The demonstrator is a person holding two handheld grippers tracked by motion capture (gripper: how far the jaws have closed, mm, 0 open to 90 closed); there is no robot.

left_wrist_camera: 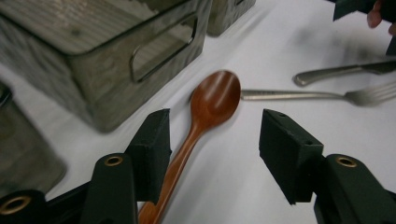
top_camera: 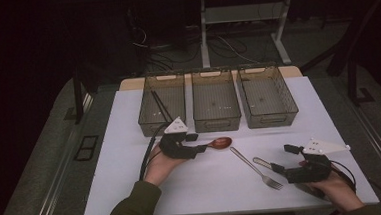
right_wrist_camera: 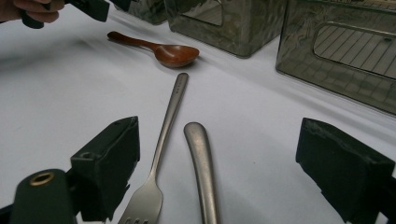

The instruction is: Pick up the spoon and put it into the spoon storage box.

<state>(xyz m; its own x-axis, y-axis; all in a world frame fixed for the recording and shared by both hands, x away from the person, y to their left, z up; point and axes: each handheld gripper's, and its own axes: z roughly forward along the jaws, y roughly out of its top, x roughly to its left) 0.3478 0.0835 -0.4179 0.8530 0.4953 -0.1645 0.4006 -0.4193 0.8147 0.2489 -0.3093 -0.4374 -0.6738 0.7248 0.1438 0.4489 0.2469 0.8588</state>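
A brown wooden spoon lies on the white tabletop in front of the middle bin. My left gripper is open just above its handle, which runs close along the inner side of one pad without being pinched. A metal fork and a metal knife handle lie side by side to the right. My right gripper is open wide, low over their near ends, with both between its jaws and untouched.
Three translucent grey bins stand in a row at the back: left bin with black chopsticks inside, middle bin, right bin. Dark floor, cables and table legs lie beyond.
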